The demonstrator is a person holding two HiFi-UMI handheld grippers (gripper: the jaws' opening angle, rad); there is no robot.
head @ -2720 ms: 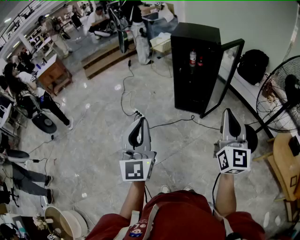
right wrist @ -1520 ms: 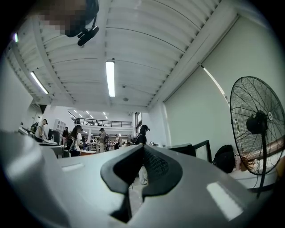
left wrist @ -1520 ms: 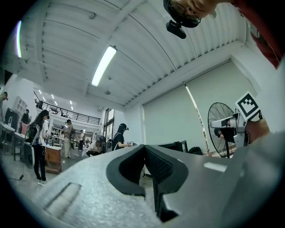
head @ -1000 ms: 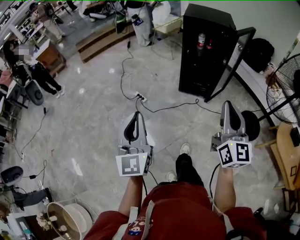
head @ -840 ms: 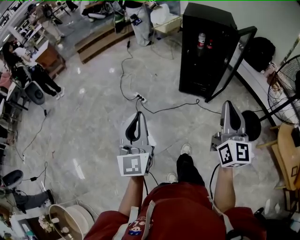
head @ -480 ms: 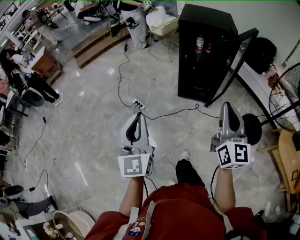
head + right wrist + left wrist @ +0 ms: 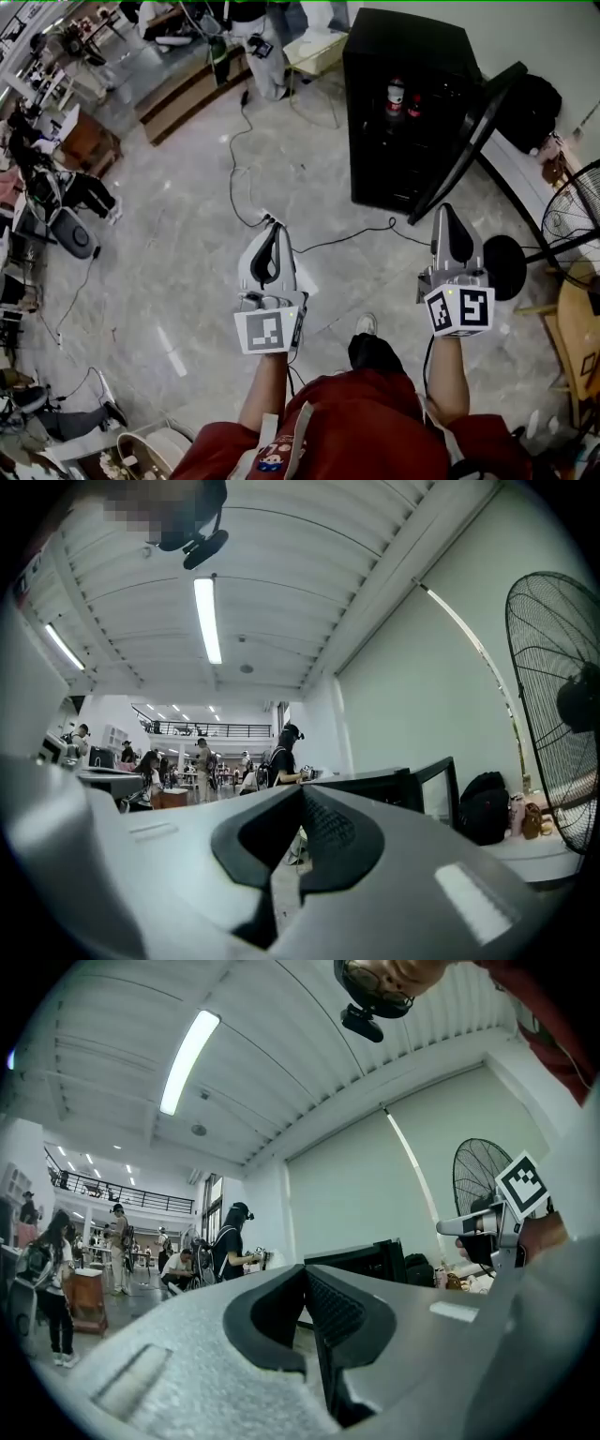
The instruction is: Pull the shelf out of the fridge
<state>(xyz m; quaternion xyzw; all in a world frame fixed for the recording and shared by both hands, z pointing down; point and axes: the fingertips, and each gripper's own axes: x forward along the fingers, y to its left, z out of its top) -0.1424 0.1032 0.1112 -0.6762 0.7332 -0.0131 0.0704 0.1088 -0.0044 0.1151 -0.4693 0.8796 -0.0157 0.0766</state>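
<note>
A black fridge (image 7: 403, 103) stands ahead at the upper right of the head view, its glass door (image 7: 469, 141) swung open to the right. Two bottles (image 7: 395, 97) with red labels stand on a shelf inside; the shelf itself is too dark to make out. My left gripper (image 7: 271, 228) is held up over the floor, well short of the fridge, jaws shut and empty. My right gripper (image 7: 448, 208) is level with it, below the door's lower corner, also shut with nothing held. In both gripper views the fridge top (image 7: 361, 1258) (image 7: 370, 780) shows past the closed tips.
Black cables (image 7: 347, 239) and a power strip (image 7: 267, 220) trail over the marble floor ahead. A standing fan (image 7: 577, 211) and its round base (image 7: 506, 267) are at the right, with a black backpack (image 7: 530, 108) by the wall. People and desks (image 7: 56, 159) fill the left.
The person has walked towards the fridge, so it appears larger and nearer. Both grippers keep their pose relative to the body and stay shut.
</note>
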